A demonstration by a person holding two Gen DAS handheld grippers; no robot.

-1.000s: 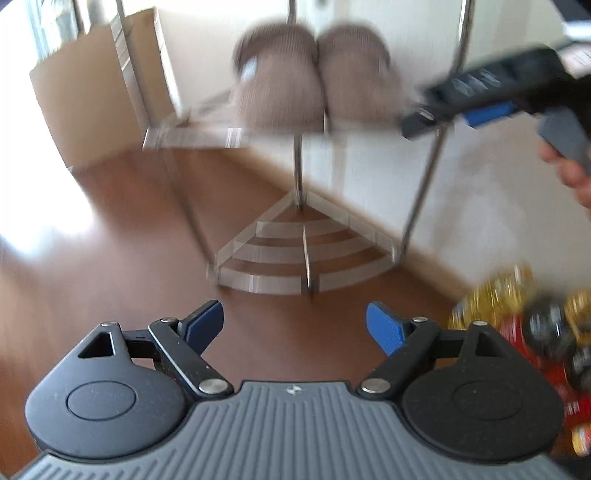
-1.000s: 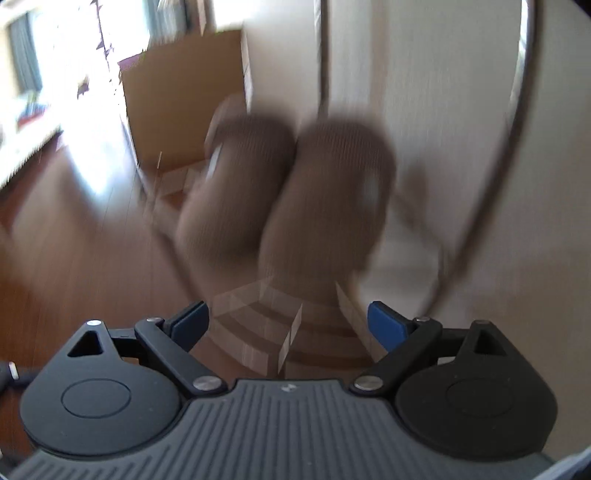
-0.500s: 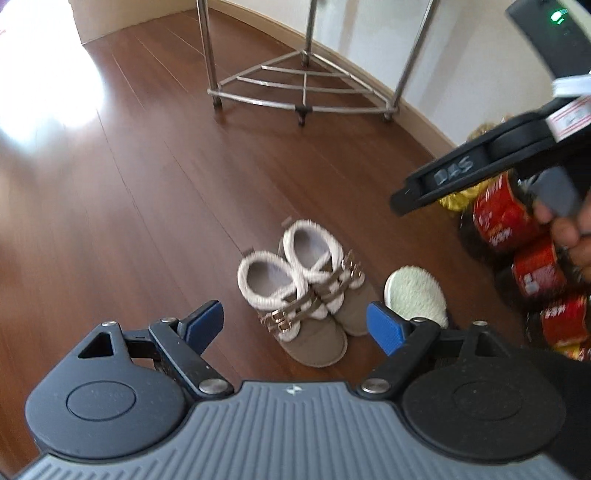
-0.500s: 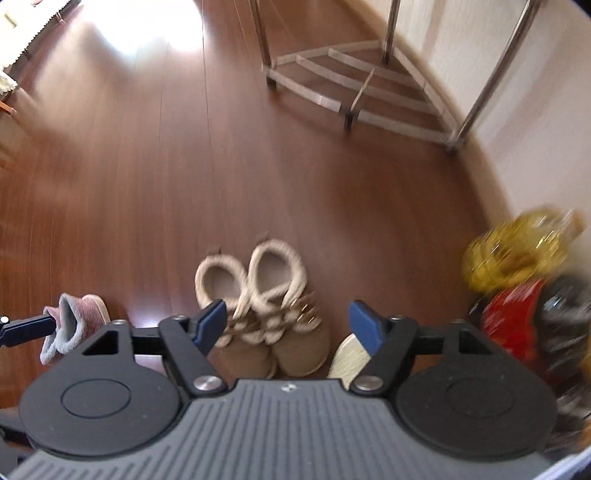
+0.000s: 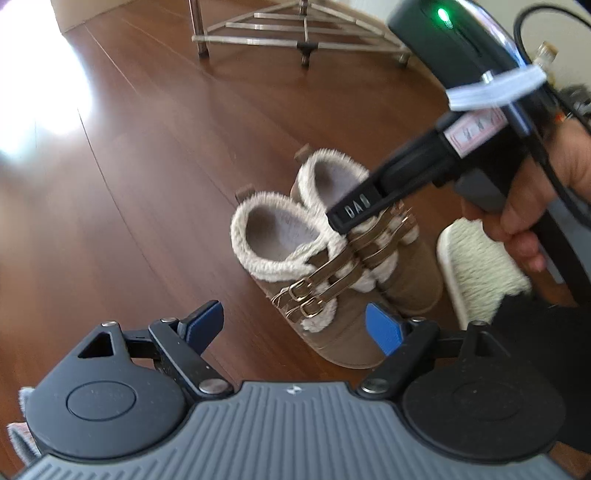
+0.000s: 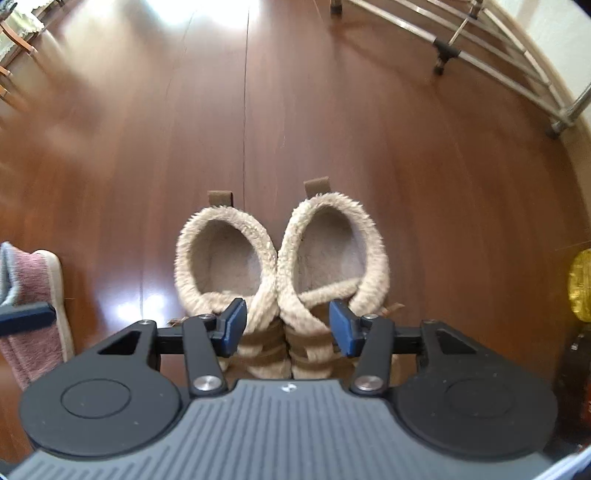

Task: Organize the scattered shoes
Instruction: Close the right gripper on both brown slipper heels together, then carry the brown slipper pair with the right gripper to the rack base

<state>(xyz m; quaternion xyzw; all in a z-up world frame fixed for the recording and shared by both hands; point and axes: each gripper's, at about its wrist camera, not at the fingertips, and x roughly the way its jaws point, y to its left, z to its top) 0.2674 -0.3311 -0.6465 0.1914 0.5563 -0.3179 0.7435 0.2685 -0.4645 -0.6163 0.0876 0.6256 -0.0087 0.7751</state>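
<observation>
Within the last second both cameras swung from the grey slippers on the rack shelf down to the floor, and the right gripper (image 6: 287,326) has since closed in on the 2 boots (image 6: 280,266), which stand side by side, touching, on the wood floor (image 6: 147,147). Its jaws are spread, straddling the inner fleece collars where the boots meet, not yet pinching. The left gripper (image 5: 293,325) hangs back, also spread and empty. Judging by this, the next pair is being taken, probably both boots in 1 grasp. A pink slipper (image 6: 31,295) lies apart on the left, the rack (image 5: 295,33) beyond
</observation>
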